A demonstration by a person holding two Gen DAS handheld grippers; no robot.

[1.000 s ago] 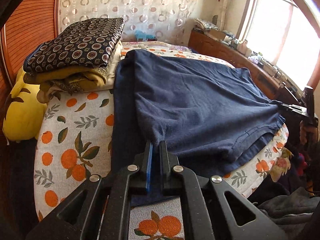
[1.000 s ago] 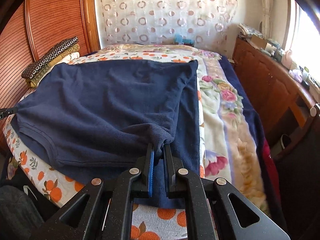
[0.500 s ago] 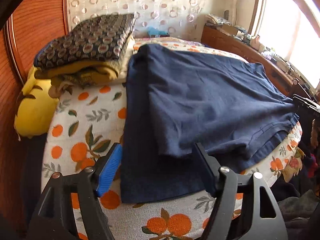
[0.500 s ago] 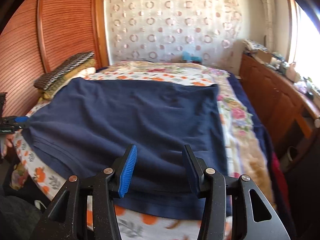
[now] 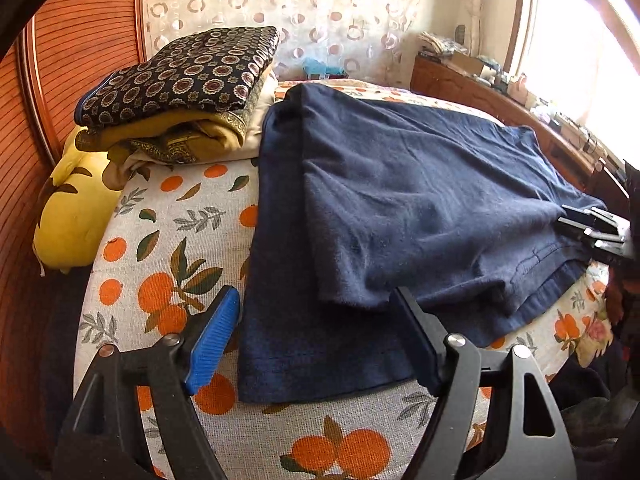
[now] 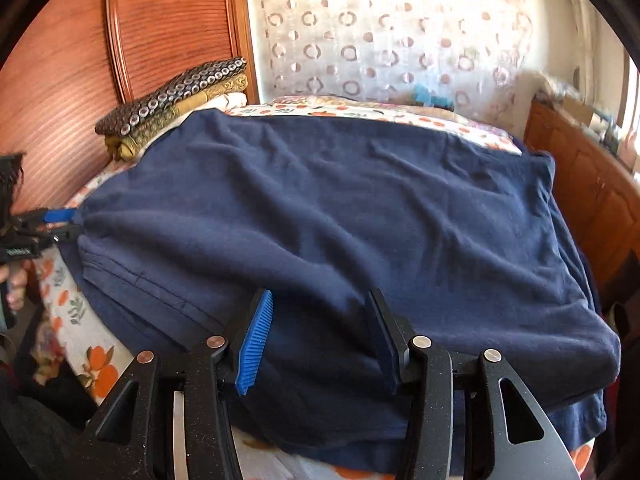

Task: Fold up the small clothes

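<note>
A navy blue garment (image 5: 400,208) lies folded over itself on the orange-print bedspread (image 5: 168,240); it also fills the right wrist view (image 6: 340,220). My left gripper (image 5: 316,336) is open and empty, just above the garment's near left corner. My right gripper (image 6: 320,336) is open and empty over the garment's near edge. The right gripper also shows at the right edge of the left wrist view (image 5: 592,228), and the left gripper at the left edge of the right wrist view (image 6: 52,224).
A stack of folded patterned cloths (image 5: 180,92) sits at the bed's far left, above a yellow pillow (image 5: 72,216). A wooden headboard (image 6: 80,80) stands on the left. A wooden cabinet (image 6: 592,184) with clutter runs along the right under the window.
Both grippers were shut on the garment's folded-over edge a second ago. They have opened, let it drop flat, and drawn back a little.
</note>
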